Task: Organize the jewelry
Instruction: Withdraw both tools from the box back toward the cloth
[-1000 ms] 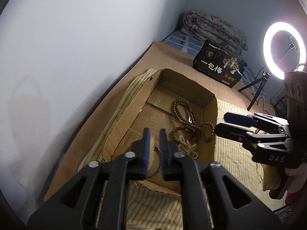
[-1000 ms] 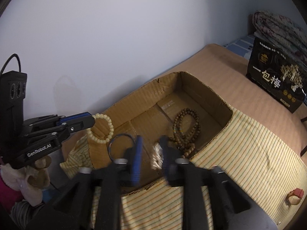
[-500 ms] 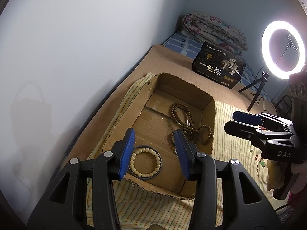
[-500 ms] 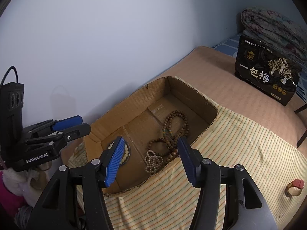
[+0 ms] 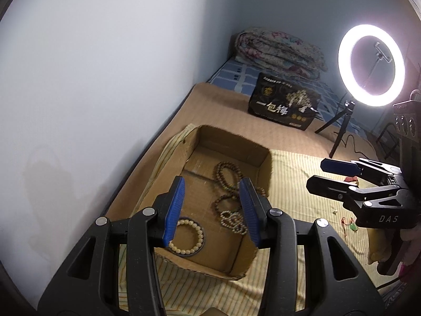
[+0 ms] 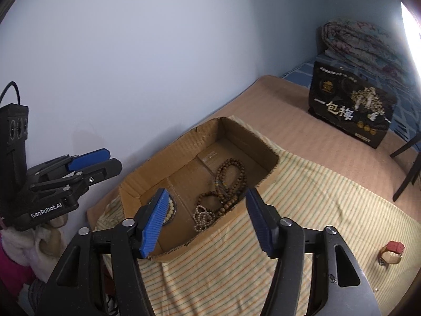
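The bed (image 5: 231, 110) carries a striped cloth (image 6: 302, 210); on it sits an open cardboard box (image 5: 252, 255) holding a brown bead necklace (image 6: 229, 181), a pale bead bracelet (image 5: 189, 237) and a small bead string (image 5: 234, 220); the left hand-held gripper (image 5: 213, 208) stands apart and empty; the right hand-held gripper (image 6: 208, 218) is opening — nothing between.

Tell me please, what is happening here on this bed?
A person holds two tongs over a cardboard box on a striped cloth, sorting jewelry. Both are empty; the right tongs are opening, the left tongs stand open. In the box lie a cream bead bracelet, a long brown bead necklace and a small pale bead strand. A red ring lies outside on the cloth.
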Demonstrator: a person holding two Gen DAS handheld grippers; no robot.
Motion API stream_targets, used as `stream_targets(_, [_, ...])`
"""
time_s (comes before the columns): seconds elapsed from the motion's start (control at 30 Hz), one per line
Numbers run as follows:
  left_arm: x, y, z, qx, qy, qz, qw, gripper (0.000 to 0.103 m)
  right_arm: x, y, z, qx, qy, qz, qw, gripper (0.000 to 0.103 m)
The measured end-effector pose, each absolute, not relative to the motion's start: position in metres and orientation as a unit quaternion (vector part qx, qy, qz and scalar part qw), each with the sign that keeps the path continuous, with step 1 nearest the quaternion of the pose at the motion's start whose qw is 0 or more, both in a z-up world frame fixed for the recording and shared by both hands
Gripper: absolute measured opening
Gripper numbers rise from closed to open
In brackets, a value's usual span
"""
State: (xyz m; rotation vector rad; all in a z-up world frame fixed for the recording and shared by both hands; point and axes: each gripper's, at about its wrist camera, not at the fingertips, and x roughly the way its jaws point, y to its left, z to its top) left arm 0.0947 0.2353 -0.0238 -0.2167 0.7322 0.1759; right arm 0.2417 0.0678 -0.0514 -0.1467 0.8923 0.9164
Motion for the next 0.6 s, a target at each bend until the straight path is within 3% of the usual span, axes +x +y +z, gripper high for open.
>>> stream_targets(0.5, [0.108, 0.154, 0.011, -0.036, 0.33, 0.043, 0.942, 0.044, 0.247, -0.012, -0.027, -0.056, 0.393, 0.383, 0.834, 0.069])
stream_targets(0.6, [0.111, 0.134, 0.016, -0.028, 0.33, 0.032, 0.943, 0.053, 0.249, -0.032, -0.025, -0.051, 0.39, 0.371, 0.841, 0.069])
